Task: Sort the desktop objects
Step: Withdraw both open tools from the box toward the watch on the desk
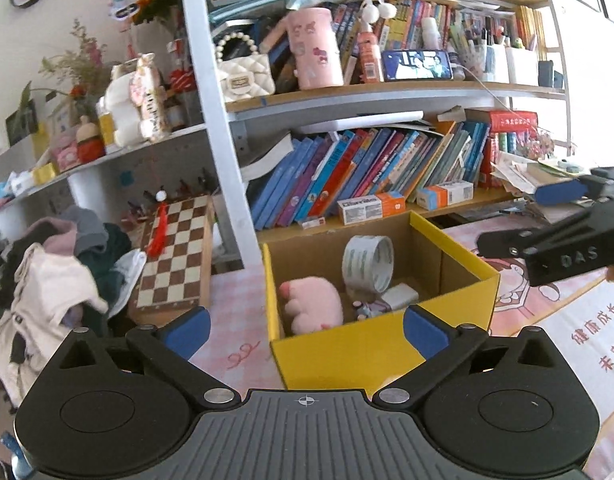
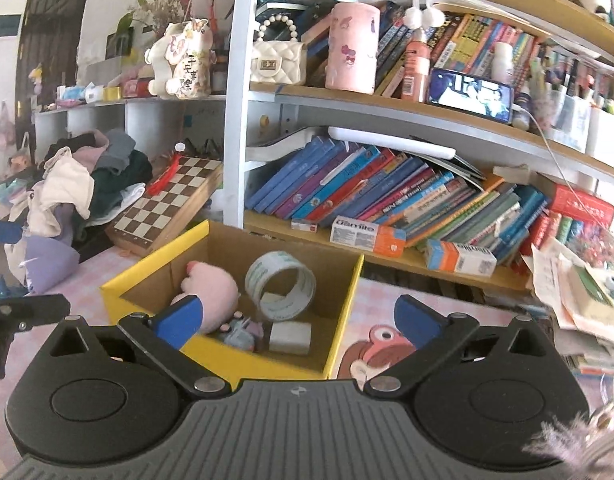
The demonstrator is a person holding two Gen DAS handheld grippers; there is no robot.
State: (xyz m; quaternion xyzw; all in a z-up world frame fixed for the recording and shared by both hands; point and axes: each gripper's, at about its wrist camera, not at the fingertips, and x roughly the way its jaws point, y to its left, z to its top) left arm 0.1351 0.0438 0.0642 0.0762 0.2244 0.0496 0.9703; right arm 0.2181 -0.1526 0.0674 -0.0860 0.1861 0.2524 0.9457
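A yellow cardboard box (image 1: 371, 354) (image 2: 147, 274) stands open on the pink desk mat. Inside lie a pink plush toy (image 1: 313, 306) (image 2: 213, 292), a roll of clear tape (image 1: 369, 262) (image 2: 281, 284), a small white block (image 1: 399, 296) (image 2: 290, 338) and a tiny grey-purple figure (image 1: 365, 310) (image 2: 239, 332). My left gripper (image 1: 307, 328) is open just before the box's near wall, nothing between its blue pads. My right gripper (image 2: 299, 320) is open too and empty, over the box's near right corner. Each gripper shows at the edge of the other's view: the right gripper (image 1: 511, 220), the left gripper (image 2: 43, 268).
A bookshelf with leaning books (image 1: 367, 172) and medicine cartons (image 2: 367, 236) rises right behind the box. A chessboard (image 1: 175, 252) and a heap of clothes (image 1: 55, 276) lie to the left. Loose papers (image 2: 579, 280) pile up at the right. A phone (image 2: 471, 94) plays on the upper shelf.
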